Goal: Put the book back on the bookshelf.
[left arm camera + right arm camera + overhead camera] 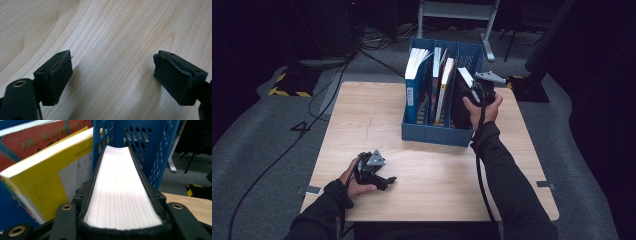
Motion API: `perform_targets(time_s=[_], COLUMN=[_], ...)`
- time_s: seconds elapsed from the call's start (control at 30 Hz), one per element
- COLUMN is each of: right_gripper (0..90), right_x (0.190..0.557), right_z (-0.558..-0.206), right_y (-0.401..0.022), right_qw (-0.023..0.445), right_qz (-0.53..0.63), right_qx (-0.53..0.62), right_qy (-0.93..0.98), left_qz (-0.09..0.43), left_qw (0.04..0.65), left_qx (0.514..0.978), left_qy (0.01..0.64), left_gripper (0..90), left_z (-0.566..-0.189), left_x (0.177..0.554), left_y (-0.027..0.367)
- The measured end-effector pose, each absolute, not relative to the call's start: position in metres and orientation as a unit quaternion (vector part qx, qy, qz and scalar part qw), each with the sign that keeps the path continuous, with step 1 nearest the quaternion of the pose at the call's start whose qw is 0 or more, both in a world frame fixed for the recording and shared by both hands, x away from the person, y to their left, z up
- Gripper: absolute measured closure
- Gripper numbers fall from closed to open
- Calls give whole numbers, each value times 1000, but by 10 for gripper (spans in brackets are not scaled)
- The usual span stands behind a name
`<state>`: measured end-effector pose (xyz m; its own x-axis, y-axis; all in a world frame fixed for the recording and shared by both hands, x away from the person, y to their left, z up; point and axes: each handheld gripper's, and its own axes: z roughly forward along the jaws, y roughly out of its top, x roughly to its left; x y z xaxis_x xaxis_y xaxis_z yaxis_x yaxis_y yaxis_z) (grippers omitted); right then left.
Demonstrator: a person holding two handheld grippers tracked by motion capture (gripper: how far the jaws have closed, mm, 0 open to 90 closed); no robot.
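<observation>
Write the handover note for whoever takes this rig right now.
Right hand-held gripper: shut on the thick black-covered book, gripped across its white page edge, at the right-hand compartment of the blue plastic file rack.
Left hand-held gripper: open, holding nothing, low over the light wooden table.
Done: other books stand in the rack.
Left: whether the black book is going in or coming out is unclear; finish that move.

I work in what looks like a lab or recording studio: dark surroundings, grey carpet, cables trailing across it, hazard-striped tape, and a lone wooden table before me.
</observation>
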<state>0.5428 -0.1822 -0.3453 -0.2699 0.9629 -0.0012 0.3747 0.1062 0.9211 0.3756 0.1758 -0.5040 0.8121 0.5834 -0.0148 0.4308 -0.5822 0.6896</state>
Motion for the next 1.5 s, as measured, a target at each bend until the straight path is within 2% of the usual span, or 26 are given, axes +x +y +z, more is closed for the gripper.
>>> perform_targets(time_s=[0.7,1.5], right_gripper=[494,444], right_x=[521,520], right_z=[-357,-352], right_y=[-186,-195], right_qw=[323,295], right_qz=[431,422], right_qx=[493,476], right_qy=[684,713], left_qz=[108,108], left_qw=[355,355], left_qx=[883,883], left_qy=[287,289], left_gripper=[154,154], left_z=[-504,-504], left_x=[375,374], left_y=[176,176])
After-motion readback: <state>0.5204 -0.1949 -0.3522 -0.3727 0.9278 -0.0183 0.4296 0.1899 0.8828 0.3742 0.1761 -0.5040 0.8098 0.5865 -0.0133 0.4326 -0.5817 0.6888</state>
